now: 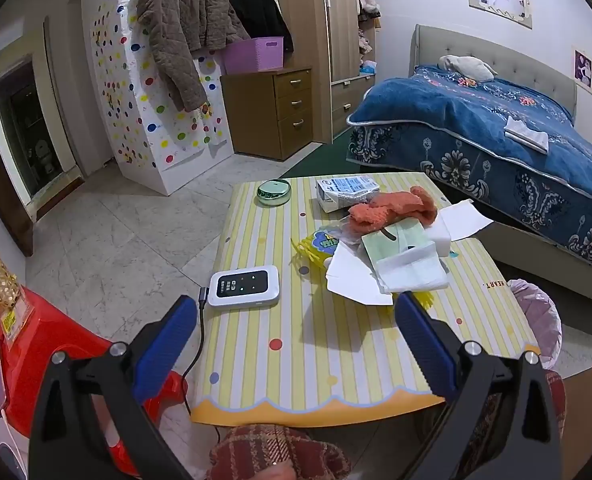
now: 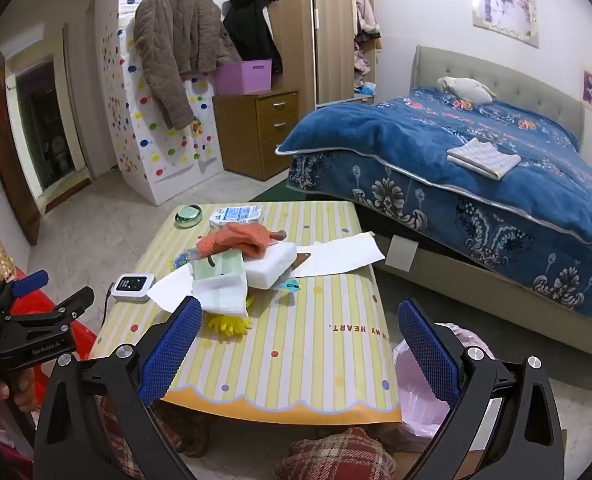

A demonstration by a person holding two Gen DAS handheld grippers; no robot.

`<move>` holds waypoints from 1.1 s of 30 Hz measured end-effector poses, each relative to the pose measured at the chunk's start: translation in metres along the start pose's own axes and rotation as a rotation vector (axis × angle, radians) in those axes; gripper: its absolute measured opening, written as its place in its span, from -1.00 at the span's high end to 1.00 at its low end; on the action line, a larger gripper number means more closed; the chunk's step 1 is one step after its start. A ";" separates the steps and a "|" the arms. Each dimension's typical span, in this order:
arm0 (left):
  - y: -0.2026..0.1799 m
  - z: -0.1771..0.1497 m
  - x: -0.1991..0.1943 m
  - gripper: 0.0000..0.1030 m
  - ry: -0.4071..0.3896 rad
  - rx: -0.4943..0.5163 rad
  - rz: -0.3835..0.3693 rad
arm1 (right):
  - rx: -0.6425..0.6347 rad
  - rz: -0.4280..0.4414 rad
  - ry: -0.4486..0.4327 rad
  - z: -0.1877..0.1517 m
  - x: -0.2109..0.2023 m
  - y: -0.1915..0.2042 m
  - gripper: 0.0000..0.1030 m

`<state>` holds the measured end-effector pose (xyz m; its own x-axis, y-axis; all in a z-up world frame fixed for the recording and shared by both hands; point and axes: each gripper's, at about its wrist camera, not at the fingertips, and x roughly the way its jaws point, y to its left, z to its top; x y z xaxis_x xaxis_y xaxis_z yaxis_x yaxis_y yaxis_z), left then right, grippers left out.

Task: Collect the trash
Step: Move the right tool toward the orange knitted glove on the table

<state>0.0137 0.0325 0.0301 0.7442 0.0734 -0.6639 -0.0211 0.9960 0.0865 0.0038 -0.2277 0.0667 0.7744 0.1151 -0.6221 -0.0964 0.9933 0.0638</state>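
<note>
A pile of trash lies on the yellow striped table (image 1: 296,344) (image 2: 316,344): white paper sheets (image 1: 352,276) (image 2: 340,256), a green and white wrapper (image 1: 404,252) (image 2: 220,280), a yellow fringed piece (image 2: 230,326), a white foam block (image 2: 272,264) and a small carton (image 1: 344,190) (image 2: 236,214). An orange knitted cloth (image 1: 392,206) (image 2: 240,240) lies on top. My left gripper (image 1: 296,312) is open and empty above the table's near edge. My right gripper (image 2: 296,320) is open and empty, also short of the pile. A pink-lined bin (image 1: 536,316) (image 2: 424,392) stands right of the table.
A white device with a screen and cable (image 1: 244,288) (image 2: 132,286) and a green round tin (image 1: 274,192) (image 2: 188,216) are on the table. A red stool (image 1: 36,352) is at the left, a blue-covered bed (image 2: 476,168) at the right.
</note>
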 end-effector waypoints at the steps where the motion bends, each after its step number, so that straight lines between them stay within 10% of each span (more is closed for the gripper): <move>1: 0.000 0.000 0.000 -0.87 0.000 0.000 0.000 | 0.000 0.000 -0.001 0.000 0.000 0.000 -0.89; 25: 0.002 -0.003 0.005 -0.87 0.013 -0.002 0.005 | 0.001 0.003 0.005 -0.001 0.004 -0.001 -0.89; 33: 0.001 -0.006 0.023 -0.87 0.044 0.003 -0.009 | -0.104 0.022 -0.142 -0.001 0.020 -0.003 -0.89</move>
<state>0.0266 0.0356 0.0107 0.7143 0.0668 -0.6967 -0.0123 0.9965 0.0830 0.0190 -0.2282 0.0538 0.8515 0.1440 -0.5042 -0.1722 0.9850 -0.0095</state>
